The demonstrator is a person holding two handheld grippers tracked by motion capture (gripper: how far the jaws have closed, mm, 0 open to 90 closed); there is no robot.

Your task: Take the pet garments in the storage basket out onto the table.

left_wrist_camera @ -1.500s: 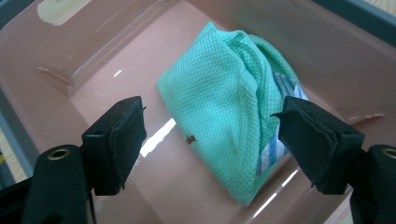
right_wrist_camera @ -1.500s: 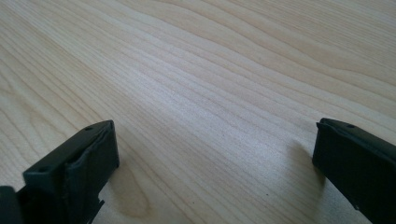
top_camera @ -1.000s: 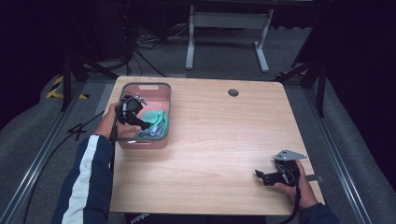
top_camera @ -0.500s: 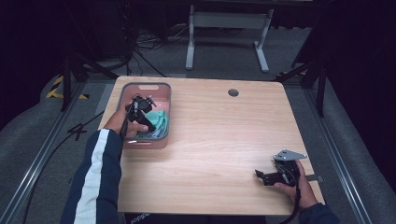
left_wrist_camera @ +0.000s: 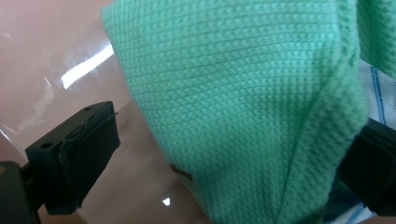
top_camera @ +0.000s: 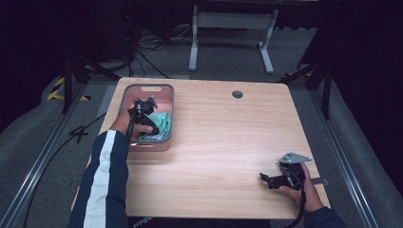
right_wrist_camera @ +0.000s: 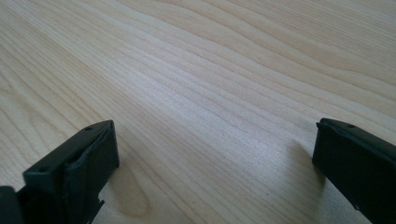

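Note:
A pink bin [top_camera: 142, 89] stands at the table's left rear and holds a green knitted cloth [top_camera: 161, 122] over a white cloth with blue stripes [top_camera: 151, 137]. My left gripper [top_camera: 153, 127] reaches down into the bin. In the left gripper view its jaws stand wide apart, open, with a fold of the green cloth [left_wrist_camera: 243, 107] between them and the pink bin wall [left_wrist_camera: 56, 51] behind. My right gripper [top_camera: 264, 179] rests low over the table's front right corner, open, with only bare wood [right_wrist_camera: 210, 93] between its jaws.
The wooden table [top_camera: 228, 137] has a round cable hole [top_camera: 237, 94] at its rear. A white metal stand [top_camera: 228, 21] is on the floor behind the table. Rails run along both sides of the table.
My left gripper has moved forward and down into the bin, onto the green cloth. The right gripper has stayed in place.

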